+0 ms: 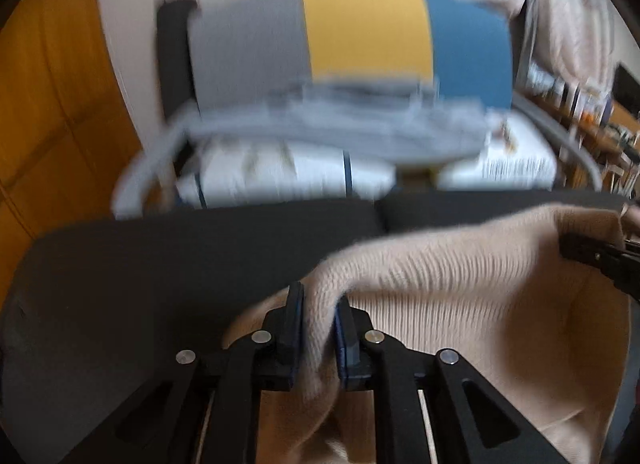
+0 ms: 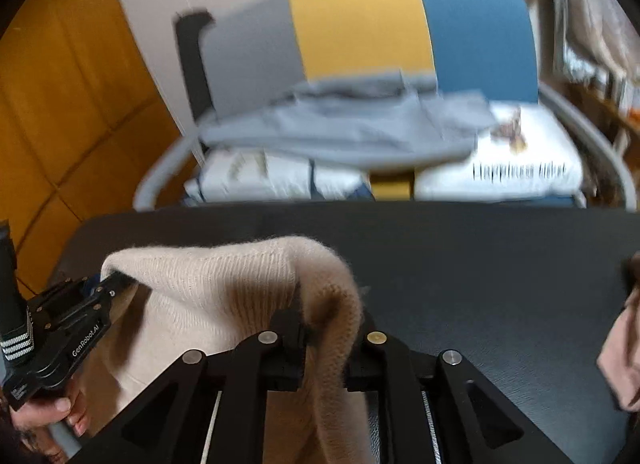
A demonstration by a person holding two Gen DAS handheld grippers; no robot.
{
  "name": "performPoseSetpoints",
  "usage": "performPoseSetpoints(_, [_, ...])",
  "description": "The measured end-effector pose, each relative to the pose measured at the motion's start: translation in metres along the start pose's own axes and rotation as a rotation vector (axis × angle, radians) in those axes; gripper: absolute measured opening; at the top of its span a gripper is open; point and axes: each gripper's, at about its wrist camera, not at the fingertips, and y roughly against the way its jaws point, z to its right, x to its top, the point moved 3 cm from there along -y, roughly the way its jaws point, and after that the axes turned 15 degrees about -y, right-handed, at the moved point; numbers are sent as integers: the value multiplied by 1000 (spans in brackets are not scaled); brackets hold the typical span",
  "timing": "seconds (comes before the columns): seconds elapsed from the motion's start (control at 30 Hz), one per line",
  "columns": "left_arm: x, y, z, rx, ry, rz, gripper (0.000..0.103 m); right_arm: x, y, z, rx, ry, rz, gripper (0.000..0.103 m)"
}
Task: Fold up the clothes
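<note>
Left gripper [image 1: 318,304] pinches a bunched edge of the beige knit sweater [image 1: 460,284]; right gripper [image 2: 326,320] is clamped on another fold. The sweater hangs stretched between them over the dark table [image 2: 480,264], its lower part cut off. Background chair [image 2: 360,44] blurred.

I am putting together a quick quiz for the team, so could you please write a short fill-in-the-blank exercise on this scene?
1. Both grippers are shut on a knitted garment whose colour is ____.
2. The table under it is ____ in colour.
3. The chair back has three panels: grey, ____ and blue.
4. The left gripper and the right gripper each ____ an edge of the garment.

Missing words: beige; black; yellow; pinch
</note>
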Motion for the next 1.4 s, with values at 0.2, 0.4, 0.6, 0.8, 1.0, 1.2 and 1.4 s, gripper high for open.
performPoseSetpoints(0.2, [-16,3,16,16,-107,4,15,-14,-10,30,-29,-30,-35,45])
performPoseSetpoints(0.4, [-47,72,-16,-39,-20,75,21,-25,60,65,46,-96,3,47])
performPoseSetpoints(0.6, [-134,127,-18,-126,145,91,20,-98,104,81,149,-91,-158,47])
performPoseSetpoints(0.8, [-215,158,-2,-61,189,104,20,-166,119,81,206,-125,-278,47])
performPoseSetpoints(1.0, [-250,151,-2,-49,280,51,21,-198,108,70,218,-176,-332,47])
performPoseSetpoints(1.2, [-244,136,8,30,164,10,22,-185,120,44,207,-62,-196,9])
performPoseSetpoints(1.4, [-239,128,2,28,153,-4,24,-130,167,59,215,-69,-77,9])
